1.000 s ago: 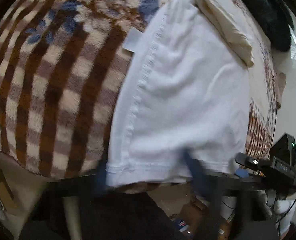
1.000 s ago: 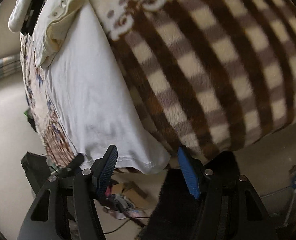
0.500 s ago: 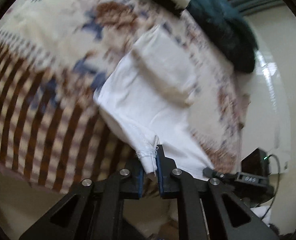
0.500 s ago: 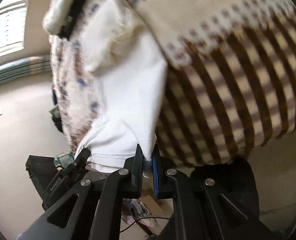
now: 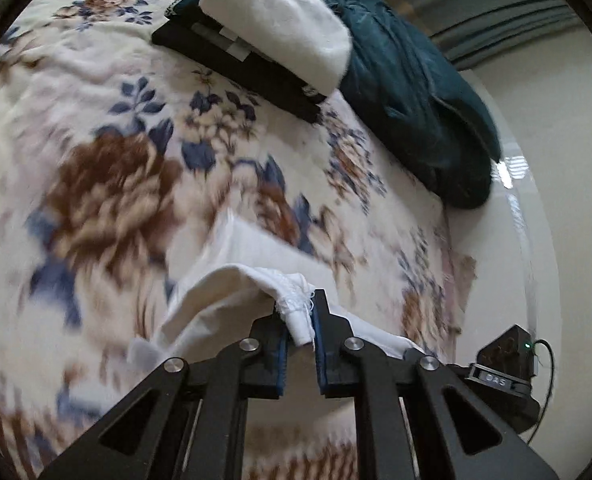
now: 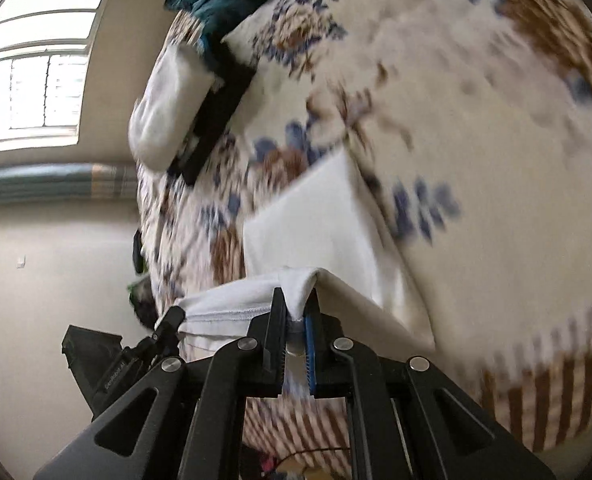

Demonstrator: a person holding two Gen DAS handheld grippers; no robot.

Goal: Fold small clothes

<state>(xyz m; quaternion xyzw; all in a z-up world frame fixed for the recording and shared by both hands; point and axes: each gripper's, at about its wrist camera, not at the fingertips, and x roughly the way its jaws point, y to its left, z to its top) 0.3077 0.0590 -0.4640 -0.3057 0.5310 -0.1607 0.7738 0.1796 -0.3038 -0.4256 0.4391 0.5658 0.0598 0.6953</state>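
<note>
A white garment (image 5: 216, 300) lies on a floral and checked blanket (image 5: 108, 200). My left gripper (image 5: 298, 312) is shut on a bunched hem corner of it and holds that corner lifted above the bed. My right gripper (image 6: 296, 308) is shut on the other hem corner of the white garment (image 6: 312, 232), also lifted. The cloth hangs in a fold from both grippers, and its far part lies flat on the blanket (image 6: 476, 120). The right gripper's body (image 5: 500, 376) shows at the lower right of the left wrist view.
A folded stack, a white fluffy piece (image 5: 280, 28) on a black one (image 5: 236, 68), lies at the far side of the bed. A dark teal bundle (image 5: 416, 100) lies beside it. A window (image 6: 32, 60) and the bed edge are on the left.
Both grippers closed on the near hem corners of the white garment, then lifted them and carried them forward over the bed. The garment's near half now hangs folded from the grippers.
</note>
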